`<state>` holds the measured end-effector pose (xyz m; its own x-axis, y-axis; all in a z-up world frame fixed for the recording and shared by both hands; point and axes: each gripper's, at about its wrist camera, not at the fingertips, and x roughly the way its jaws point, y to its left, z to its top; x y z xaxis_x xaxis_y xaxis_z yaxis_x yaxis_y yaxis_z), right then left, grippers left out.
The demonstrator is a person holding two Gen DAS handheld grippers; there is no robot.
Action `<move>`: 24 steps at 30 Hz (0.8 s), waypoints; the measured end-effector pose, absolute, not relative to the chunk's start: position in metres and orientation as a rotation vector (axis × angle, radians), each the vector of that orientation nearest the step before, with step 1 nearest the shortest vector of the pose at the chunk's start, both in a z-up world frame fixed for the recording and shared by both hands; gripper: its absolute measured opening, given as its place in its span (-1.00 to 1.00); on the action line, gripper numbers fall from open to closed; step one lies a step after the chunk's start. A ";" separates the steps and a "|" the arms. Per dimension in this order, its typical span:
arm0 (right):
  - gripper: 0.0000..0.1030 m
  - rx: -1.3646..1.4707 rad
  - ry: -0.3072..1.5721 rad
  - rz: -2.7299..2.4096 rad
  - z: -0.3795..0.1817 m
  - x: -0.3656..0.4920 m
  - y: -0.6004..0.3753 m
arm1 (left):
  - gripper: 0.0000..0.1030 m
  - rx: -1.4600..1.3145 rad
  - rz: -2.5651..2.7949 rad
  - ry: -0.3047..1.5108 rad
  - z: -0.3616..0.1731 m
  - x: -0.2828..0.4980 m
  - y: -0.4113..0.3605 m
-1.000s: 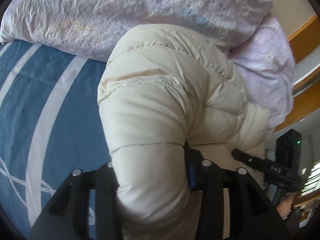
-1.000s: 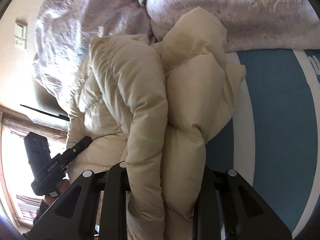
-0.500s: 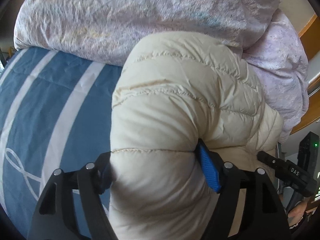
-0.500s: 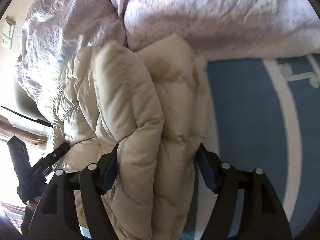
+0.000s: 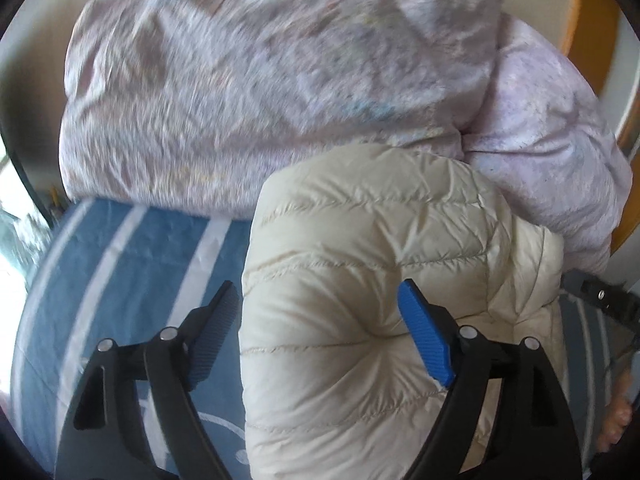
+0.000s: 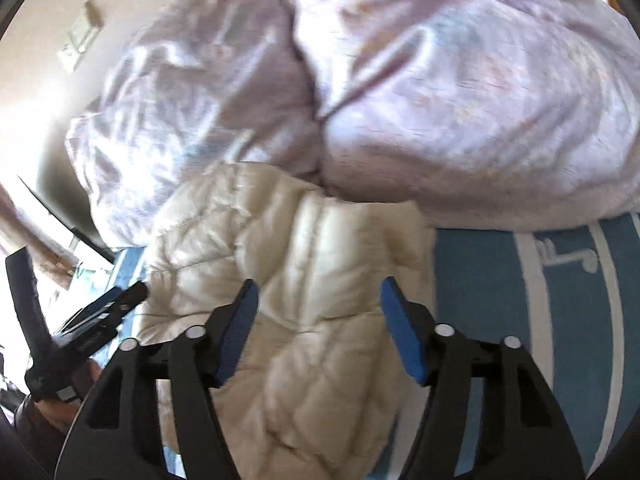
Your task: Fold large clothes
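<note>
A cream quilted puffer jacket (image 5: 360, 280) lies bunched in a thick fold on a blue bedsheet with white stripes (image 5: 132, 264). It also shows in the right wrist view (image 6: 304, 280). My left gripper (image 5: 320, 332) is open, its blue pads either side of the jacket's folded edge, not pinching it. My right gripper (image 6: 318, 320) is open too, with its jaws spread wide over the jacket's other end. The right gripper's body (image 5: 600, 300) shows at the right edge of the left wrist view.
A big crumpled lilac duvet (image 5: 280, 80) is heaped right behind the jacket, touching it; it fills the top of the right wrist view (image 6: 440, 100). A wooden frame (image 5: 588, 20) stands far right. A wall switch (image 6: 78, 42) is far left.
Both grippers were shut on the jacket's thick folds. Both have opened and let go, and have drawn back a little. The jacket has settled lower on the sheet.
</note>
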<state>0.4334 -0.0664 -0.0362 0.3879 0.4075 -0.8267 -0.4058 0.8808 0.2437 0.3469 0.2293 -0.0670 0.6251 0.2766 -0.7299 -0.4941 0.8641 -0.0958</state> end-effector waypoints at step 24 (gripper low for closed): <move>-0.21 -0.149 1.069 0.462 -0.126 0.424 -0.041 | 0.69 -0.146 0.451 0.858 -0.113 0.376 0.209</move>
